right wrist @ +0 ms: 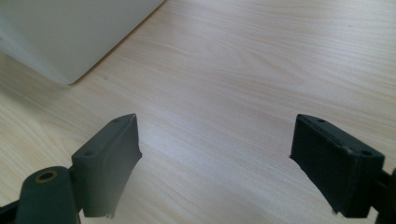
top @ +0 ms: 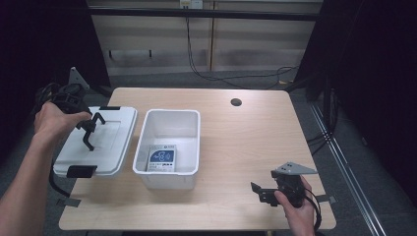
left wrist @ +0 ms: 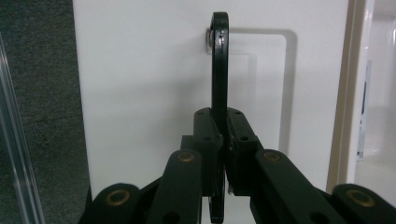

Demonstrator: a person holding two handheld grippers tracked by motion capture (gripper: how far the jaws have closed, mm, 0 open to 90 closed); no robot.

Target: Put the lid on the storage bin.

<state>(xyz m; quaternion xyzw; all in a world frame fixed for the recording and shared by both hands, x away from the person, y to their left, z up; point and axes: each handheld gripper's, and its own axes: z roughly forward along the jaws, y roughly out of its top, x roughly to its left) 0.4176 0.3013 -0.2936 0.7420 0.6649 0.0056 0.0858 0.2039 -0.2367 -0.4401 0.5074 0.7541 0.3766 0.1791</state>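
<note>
My left gripper (top: 88, 129) sits over the white lid (top: 105, 147) at the table's left edge, jaws clamped tight on the lid's black handle (left wrist: 219, 70). In the left gripper view the handle is a thin, flat black loop standing on edge betw. the pads, pinned to the lid by a small metal rivet at its top end. Lid is smooth matte white plastic, rect. w/ rounded corners, a shallow recessed panel in the middle, black latch clips (top: 81, 171) at its near and far short ends. It hangs a bit over the table's left edge.

Just right of the lid, apart from it: an open white plastic bin (top: 169, 147), rect., tapered walls, rounded rim, left of table centre. Inside on its floor lies a flat blue-and-white packet (top: 162, 160); print too small to read.

Table (top: 246, 147) is light wood-grain laminate, rounded corners, a dark round cable hole (top: 236, 102) near the far edge, grey tape tabs at the near corners.

My right gripper (top: 260, 192) is near the near-right corner, jaws wide apart, nothing betw. them; the right gripper view shows bare wood grain betw. the pads and a white bin corner upper left. Grey triangular plate on top.

Room: dark curtains both sides, pale panelled wall behind, black cables on grey floor.
</note>
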